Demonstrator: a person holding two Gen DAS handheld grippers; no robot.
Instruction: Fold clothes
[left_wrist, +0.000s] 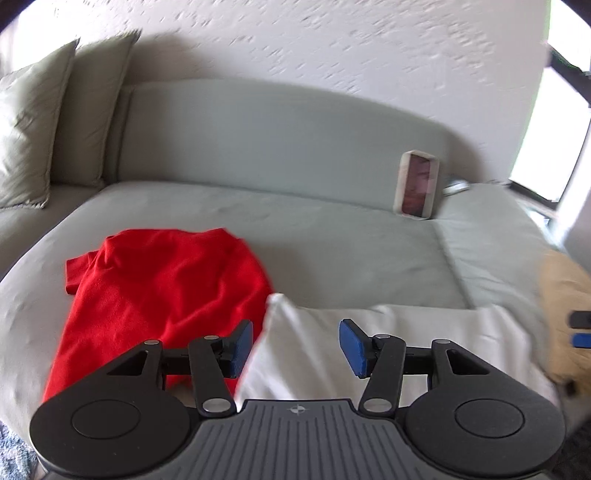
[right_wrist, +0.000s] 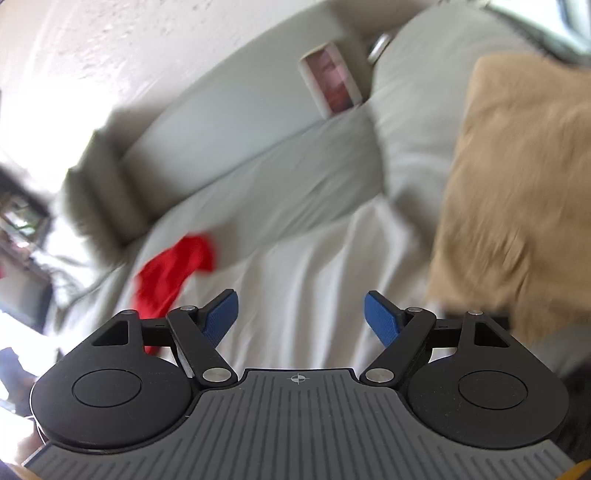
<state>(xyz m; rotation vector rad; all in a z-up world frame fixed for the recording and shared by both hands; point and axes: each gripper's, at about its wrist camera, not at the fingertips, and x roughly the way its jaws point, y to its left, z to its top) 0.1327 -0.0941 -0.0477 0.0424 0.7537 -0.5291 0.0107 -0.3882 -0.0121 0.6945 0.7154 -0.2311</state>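
Red garment (left_wrist: 159, 291): lying crumpled at the sofa (left_wrist: 332, 236) seat's front-left edge.
White cloth (left_wrist: 369, 343): spreading along the front edge.
Left gripper (left_wrist: 295, 349): hovering, jaws released.
Right gripper (right_wrist: 301, 319): jaws released, empty.
Risk: pinching both fabrics together where they overlap.

Pale grey-green sofa (left_wrist: 280, 218) sits against a textured white wall (left_wrist: 295, 40). Two matching cushions (left_wrist: 33, 122) are propped in its left corner, and a small framed picture (left_wrist: 416, 184) leans on the backrest. Bright window (left_wrist: 554, 122) off to the right.
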